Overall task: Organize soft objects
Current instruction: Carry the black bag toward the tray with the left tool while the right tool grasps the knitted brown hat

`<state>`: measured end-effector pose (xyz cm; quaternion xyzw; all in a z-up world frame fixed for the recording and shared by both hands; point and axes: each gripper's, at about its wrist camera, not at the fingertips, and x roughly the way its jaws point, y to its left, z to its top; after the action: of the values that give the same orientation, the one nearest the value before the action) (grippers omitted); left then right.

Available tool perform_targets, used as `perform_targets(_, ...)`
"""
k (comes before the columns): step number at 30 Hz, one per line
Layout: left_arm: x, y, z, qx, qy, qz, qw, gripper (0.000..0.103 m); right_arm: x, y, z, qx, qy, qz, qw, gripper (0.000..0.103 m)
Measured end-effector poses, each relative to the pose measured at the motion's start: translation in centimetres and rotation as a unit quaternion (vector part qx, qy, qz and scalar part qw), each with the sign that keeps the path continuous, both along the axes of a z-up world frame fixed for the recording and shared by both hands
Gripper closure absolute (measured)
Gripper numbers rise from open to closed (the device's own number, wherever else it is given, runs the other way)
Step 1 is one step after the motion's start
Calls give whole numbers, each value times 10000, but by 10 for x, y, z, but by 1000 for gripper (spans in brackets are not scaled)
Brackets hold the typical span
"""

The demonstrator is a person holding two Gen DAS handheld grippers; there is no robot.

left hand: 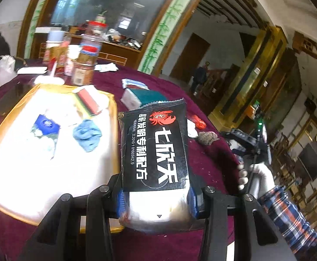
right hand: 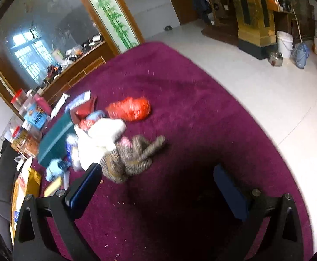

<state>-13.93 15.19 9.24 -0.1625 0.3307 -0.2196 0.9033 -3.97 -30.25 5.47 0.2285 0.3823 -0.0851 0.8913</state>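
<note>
My left gripper [left hand: 157, 198] is shut on a black packet [left hand: 156, 143] with white Chinese lettering and a red crab logo, held above the table beside the gold-rimmed tray [left hand: 115, 117]. In the tray lie a blue cloth [left hand: 87, 134], a blue-and-white pack [left hand: 46, 125] and a striped sponge [left hand: 87, 101]. My right gripper [right hand: 158, 174] is open and empty above the maroon tablecloth [right hand: 202, 119], just in front of a grey-brown knitted cloth [right hand: 132, 156]. A red packet [right hand: 130, 108] and a white soft bundle [right hand: 102, 134] lie beyond it.
Jars and bottles [left hand: 86, 52] stand at the table's far side, a phone [left hand: 10, 99] lies left of the tray. A teal-topped box [left hand: 142, 96] sits past the tray, also in the right wrist view [right hand: 54, 141]. The round table's edge [right hand: 256, 113] curves right, floor beyond.
</note>
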Motion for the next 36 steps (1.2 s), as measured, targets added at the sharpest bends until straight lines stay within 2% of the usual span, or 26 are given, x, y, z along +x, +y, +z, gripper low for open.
perform_targets(6, 6, -1, -6, -32, 150, 50, 9999, 57, 27, 15, 9, -397, 267, 421, 9980, 0)
perform_targets(11, -1, -7, -5, 200, 156, 60, 9997, 57, 47, 27, -9, -254, 587, 370, 9973, 2)
perform_targets(14, -1, -6, -5, 308, 204, 161, 9992, 57, 56, 31, -20, -203, 712, 373, 9966, 15)
perform_targets(16, -2, -4, -5, 346, 217, 226, 9989, 57, 58, 32, -23, 78, 556, 532, 9970, 41)
perform_targets(17, -3, -2, -5, 362, 221, 262, 9988, 57, 57, 34, -22, 222, 467, 626, 9967, 41)
perform_targets(21, -1, 7, -6, 346, 273, 395, 9982, 57, 47, 43, -15, -118, 363, 697, 9968, 43)
perform_targets(26, 1, 37, -4, 374, 239, 733, 9963, 57, 16, 39, -1, -35, 91, 845, 9964, 43)
perform_targets(28, -1, 58, -4, 484, 218, 1045, 9931, 57, 4, 42, 10, -69, -35, 974, 9952, 43)
perform_targets(31, -3, 90, -9, 776, 255, 1588, 9839, 57, -10, 59, 28, -110, -221, 1309, 9911, 43)
perform_targets(33, -1, 112, -15, 901, 423, 1899, 9767, 57, -15, 79, 38, -140, -321, 1634, 9859, 43)
perform_targets(36, 7, 126, -25, 1210, 722, 2046, 9687, 57, -18, 123, 47, -124, -413, 2220, 9741, 43)
